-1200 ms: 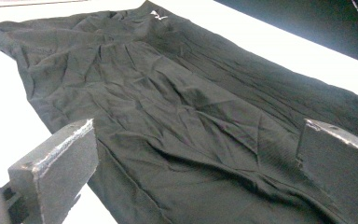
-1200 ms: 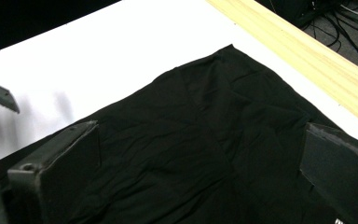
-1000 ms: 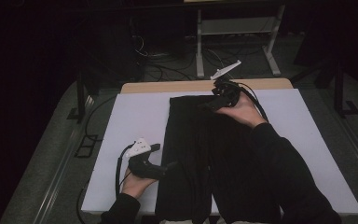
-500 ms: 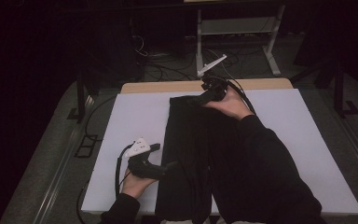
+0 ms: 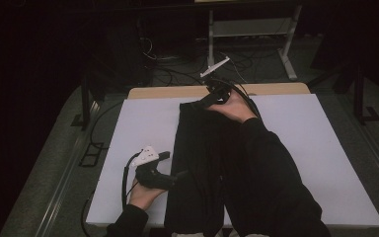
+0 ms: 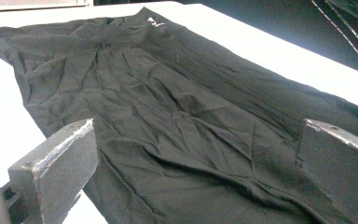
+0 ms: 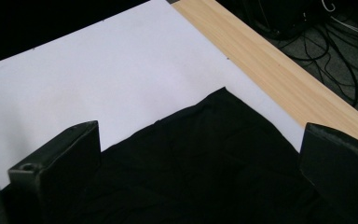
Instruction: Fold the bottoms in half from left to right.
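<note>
Left claw (image 5: 180, 174) sits at lower centre-left of the high view, at the near left edge of the black garment (image 5: 202, 163). In the left gripper view its jaws stand wide apart with wrinkled cloth between them and nothing pinched.

Garment lies lengthwise down the middle of the white desk (image 5: 128, 128), near end running off the bottom of the frame, far end close to the wooden strip (image 5: 168, 92) at upper centre. It looks like trousers, but I can't tell for sure.

Right claw (image 5: 208, 101) is at the far end, upper centre of the high view. The right gripper view shows its jaws spread wide over the far hem, with one corner (image 7: 223, 89) lying flat on white between them. It holds nothing.

Judgement: the step in hand is grabbing both ends to fold or straighten.
- right: drop low, catch the corner through all layers, not just the top ply
- left: bite the edge, not the mid-panel wrinkles
- close both before lifting and keep the tension even, or it skews
</note>
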Available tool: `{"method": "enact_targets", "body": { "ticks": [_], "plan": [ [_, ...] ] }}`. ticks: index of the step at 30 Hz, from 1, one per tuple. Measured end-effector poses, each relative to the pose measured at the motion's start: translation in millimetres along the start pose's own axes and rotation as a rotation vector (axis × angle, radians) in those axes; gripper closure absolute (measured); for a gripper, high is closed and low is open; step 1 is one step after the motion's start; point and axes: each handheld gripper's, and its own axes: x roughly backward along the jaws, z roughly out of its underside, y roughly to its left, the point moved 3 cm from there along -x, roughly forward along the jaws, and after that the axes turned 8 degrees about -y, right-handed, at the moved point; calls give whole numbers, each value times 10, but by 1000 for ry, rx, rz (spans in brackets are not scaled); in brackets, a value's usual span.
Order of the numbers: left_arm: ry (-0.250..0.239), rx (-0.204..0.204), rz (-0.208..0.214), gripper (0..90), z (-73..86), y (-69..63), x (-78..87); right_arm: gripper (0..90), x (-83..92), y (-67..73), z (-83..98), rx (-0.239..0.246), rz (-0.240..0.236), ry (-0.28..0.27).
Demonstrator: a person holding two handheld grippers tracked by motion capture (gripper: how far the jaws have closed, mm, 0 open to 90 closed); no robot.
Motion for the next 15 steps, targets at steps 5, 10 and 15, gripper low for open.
{"method": "enact_targets", "body": {
  "ticks": [5, 10, 15],
  "plan": [
    [-3, 2, 1, 0, -3, -5, -2, 0, -73, -21, -14, -12, 17, -19],
    [-3, 4, 2, 0, -2, 0, -6, 0, -149, -17, -27, -14, 37, -32],
    [-1, 1, 4, 0, -2, 1, -13, 0, -233, -24, -14, -20, 73, -34]
  ]
}}
